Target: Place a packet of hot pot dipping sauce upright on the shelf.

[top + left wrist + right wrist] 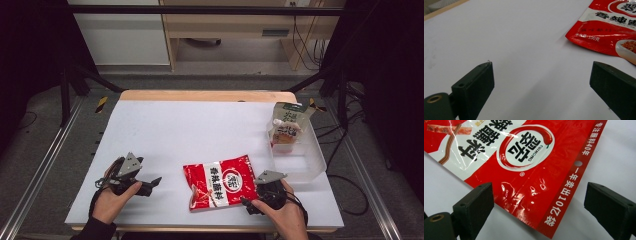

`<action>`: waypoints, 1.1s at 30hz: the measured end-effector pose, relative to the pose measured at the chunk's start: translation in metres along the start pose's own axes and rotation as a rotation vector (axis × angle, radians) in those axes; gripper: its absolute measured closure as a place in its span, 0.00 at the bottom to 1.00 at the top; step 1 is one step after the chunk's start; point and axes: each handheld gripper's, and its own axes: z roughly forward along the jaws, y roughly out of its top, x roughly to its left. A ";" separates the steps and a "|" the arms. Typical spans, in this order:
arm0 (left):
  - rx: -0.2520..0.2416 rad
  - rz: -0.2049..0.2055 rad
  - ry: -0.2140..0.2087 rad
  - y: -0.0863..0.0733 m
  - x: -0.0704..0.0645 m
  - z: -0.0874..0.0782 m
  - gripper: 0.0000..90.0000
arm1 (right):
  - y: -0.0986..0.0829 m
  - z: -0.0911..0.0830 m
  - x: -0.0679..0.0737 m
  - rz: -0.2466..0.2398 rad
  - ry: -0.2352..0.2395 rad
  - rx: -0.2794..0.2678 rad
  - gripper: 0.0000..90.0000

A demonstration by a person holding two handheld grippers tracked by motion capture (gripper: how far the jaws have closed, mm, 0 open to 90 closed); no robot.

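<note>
Right tongs [537,202] gape over red pouch [524,170] corner; left tongs [541,82] gape w/ pouch beyond.

Red-and-white packet [220,184]; black claws; white table [190,125]; clear bin [306,160].

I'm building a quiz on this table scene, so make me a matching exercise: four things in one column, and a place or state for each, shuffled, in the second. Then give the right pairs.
Things:
1. red packet
2. clear bin
3. green-topped pouch
4. left gripper

Places or states:
A. stands inside the bin at its far end
B. open over bare white table, left of the packet
C. lies flat at the near middle of the table
D. sits at the table's right edge

Pairs: 1-C, 2-D, 3-A, 4-B
</note>
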 end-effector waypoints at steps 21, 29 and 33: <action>-0.002 0.003 -0.001 0.000 0.000 0.000 0.06 | 0.008 -0.004 0.008 -0.017 0.081 -0.068 0.23; -0.001 0.004 0.001 0.000 0.000 0.000 0.06 | 0.011 -0.013 0.007 -0.022 0.061 -0.132 0.68; -0.003 0.005 0.002 0.000 -0.001 0.000 0.06 | 0.018 -0.015 0.010 -0.048 0.072 -0.144 0.87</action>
